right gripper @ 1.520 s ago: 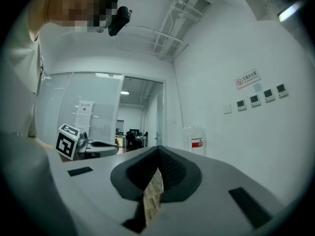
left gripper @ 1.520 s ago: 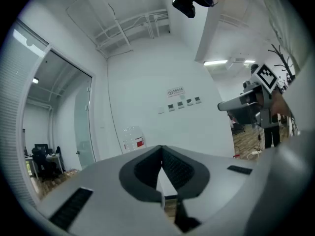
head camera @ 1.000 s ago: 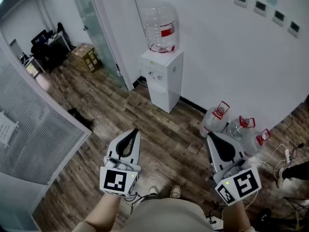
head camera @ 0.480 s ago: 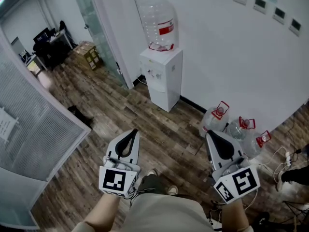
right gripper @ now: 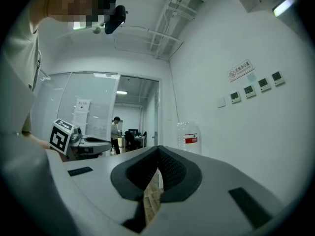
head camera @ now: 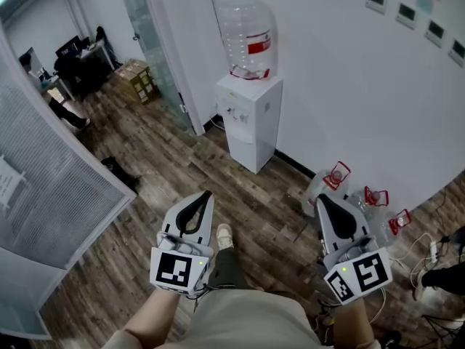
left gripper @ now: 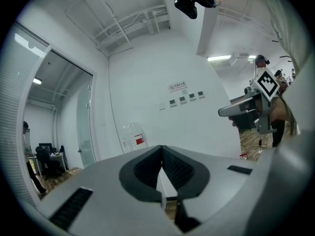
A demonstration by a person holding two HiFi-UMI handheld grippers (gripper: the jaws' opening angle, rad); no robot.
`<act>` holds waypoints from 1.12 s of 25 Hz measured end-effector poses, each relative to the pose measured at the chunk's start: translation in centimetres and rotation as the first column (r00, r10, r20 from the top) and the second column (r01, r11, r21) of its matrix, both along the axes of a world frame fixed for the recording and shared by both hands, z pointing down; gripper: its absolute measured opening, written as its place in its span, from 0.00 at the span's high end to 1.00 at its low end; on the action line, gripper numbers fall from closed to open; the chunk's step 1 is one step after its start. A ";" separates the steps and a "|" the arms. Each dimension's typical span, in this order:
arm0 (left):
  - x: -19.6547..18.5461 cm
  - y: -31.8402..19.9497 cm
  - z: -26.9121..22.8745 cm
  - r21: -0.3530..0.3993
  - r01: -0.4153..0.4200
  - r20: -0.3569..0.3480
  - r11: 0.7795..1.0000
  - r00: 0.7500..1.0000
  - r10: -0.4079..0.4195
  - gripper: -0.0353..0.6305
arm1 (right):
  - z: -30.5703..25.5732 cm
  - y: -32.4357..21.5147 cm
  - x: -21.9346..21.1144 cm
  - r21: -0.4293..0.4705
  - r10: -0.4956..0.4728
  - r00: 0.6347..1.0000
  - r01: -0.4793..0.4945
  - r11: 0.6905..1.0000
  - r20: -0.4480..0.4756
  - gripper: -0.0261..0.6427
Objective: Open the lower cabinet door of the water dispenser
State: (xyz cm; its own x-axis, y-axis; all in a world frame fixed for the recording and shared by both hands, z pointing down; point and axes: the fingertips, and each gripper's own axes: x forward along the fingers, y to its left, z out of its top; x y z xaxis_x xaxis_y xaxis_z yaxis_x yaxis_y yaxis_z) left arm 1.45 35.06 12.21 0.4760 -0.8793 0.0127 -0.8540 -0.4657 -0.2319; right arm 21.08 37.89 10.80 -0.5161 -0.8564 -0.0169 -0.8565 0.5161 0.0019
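My left claw (head camera: 205, 195) and right claw (head camera: 320, 199) are pinched together, well short of the dispenser (head camera: 251, 115); I reckon its door (head camera: 244, 151) light, stiff, best pulled at the edge.

Left gripper (left gripper: 161, 148), jaws together; water dispenser (left gripper: 133, 137) well ahead, against the white wall (left gripper: 147, 77).

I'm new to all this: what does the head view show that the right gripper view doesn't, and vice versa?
Only the head view: three spare bottles and the dispenser's lower door. Only the right gripper view: ceiling pipes and the camera on the person's head. Both: the bottle on the water dispenser, the wall panels and the left gripper.
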 end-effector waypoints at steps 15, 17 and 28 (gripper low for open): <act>-4.9 -13.0 1.3 -0.045 0.000 0.001 0.999 1.000 0.000 0.94 | 2.7 -13.6 -5.4 -0.089 -0.024 0.999 0.020 0.996 -0.041 0.95; -5.7 -15.3 1.4 -0.051 -0.010 -0.003 0.999 1.000 0.010 0.94 | 2.8 -16.0 -6.5 -0.101 -0.021 0.999 0.016 0.995 -0.050 0.95; -10.1 -30.8 2.3 -0.105 -0.090 0.000 0.990 0.996 0.090 0.94 | 3.1 -31.1 -12.4 -0.160 0.016 0.997 -0.027 0.987 -0.072 0.95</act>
